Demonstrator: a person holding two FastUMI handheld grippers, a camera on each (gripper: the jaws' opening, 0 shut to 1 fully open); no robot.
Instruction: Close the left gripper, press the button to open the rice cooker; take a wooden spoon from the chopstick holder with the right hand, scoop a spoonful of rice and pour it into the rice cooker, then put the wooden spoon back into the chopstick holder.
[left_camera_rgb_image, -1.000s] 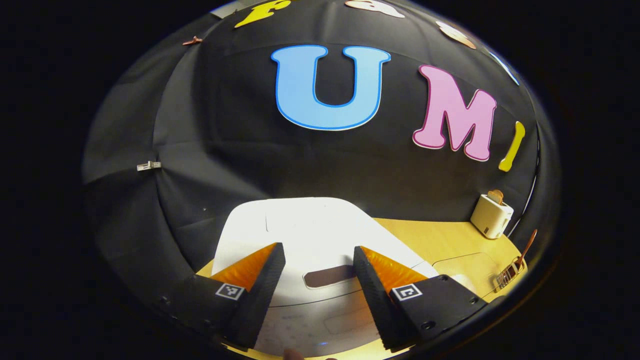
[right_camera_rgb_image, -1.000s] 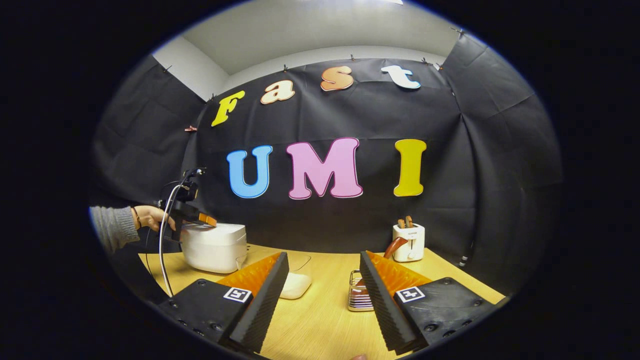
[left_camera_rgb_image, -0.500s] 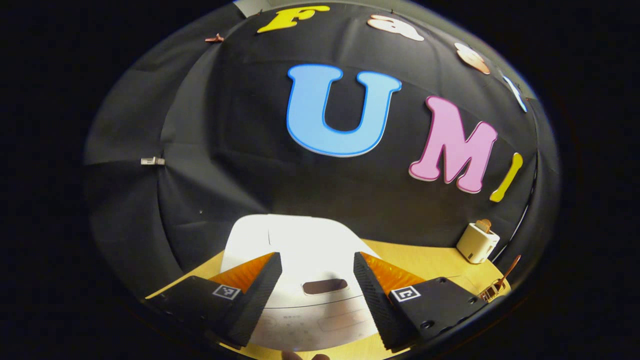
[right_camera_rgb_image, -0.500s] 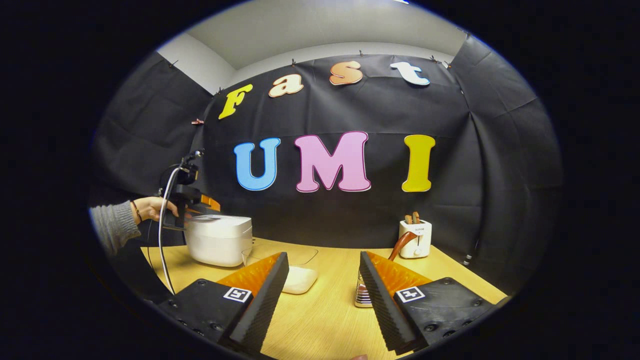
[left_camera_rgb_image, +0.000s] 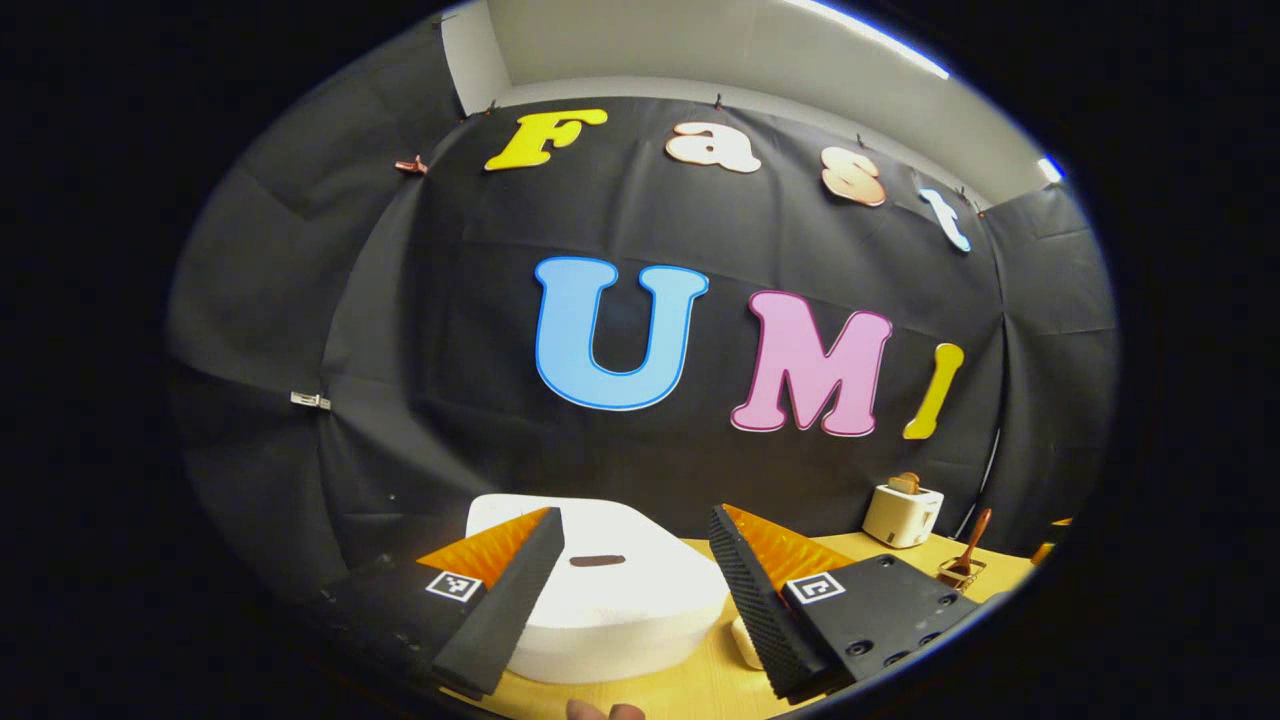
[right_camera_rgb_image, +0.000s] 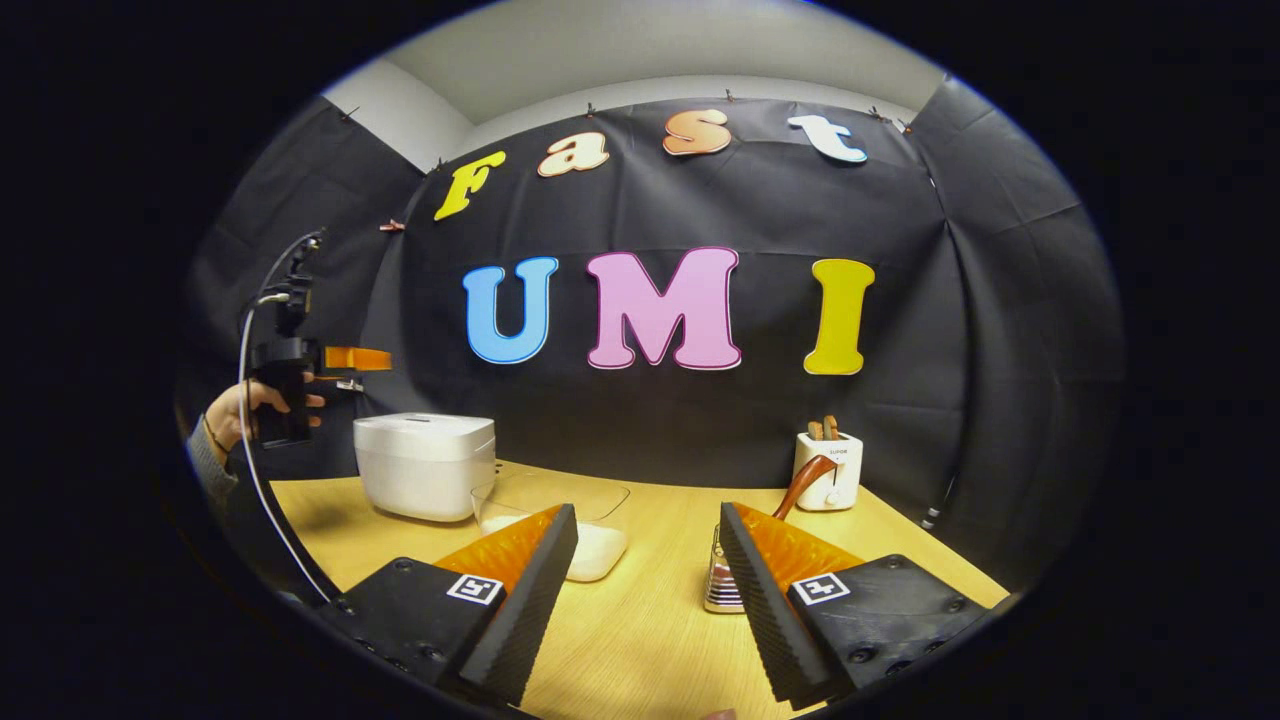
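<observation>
**First step: lid shut, button not pressed**

Wide yellow desk under everything. White rice cooker near the far left corner of the desk, lid down flat. Dark button on top of the lid, seen in the left gripper view. Clear bowl of rice just beside the cooker, toward the middle. White toaster by the far edge, on the right. Small metal chopstick holder in front of the toaster, with the wooden spoon standing in it, handle curving up.

Left gripper held by a hand high above the cooker, well apart from the lid. Fingers spread wide, nothing between them. Right gripper low over the near edge of the desk, fingers also wide apart and empty, pointing between the bowl and the holder.

Looks like the very first step. Next, probably: squeeze the left fingers together, come down onto the button, push till the lid pops up. Spoon comes after that.
</observation>
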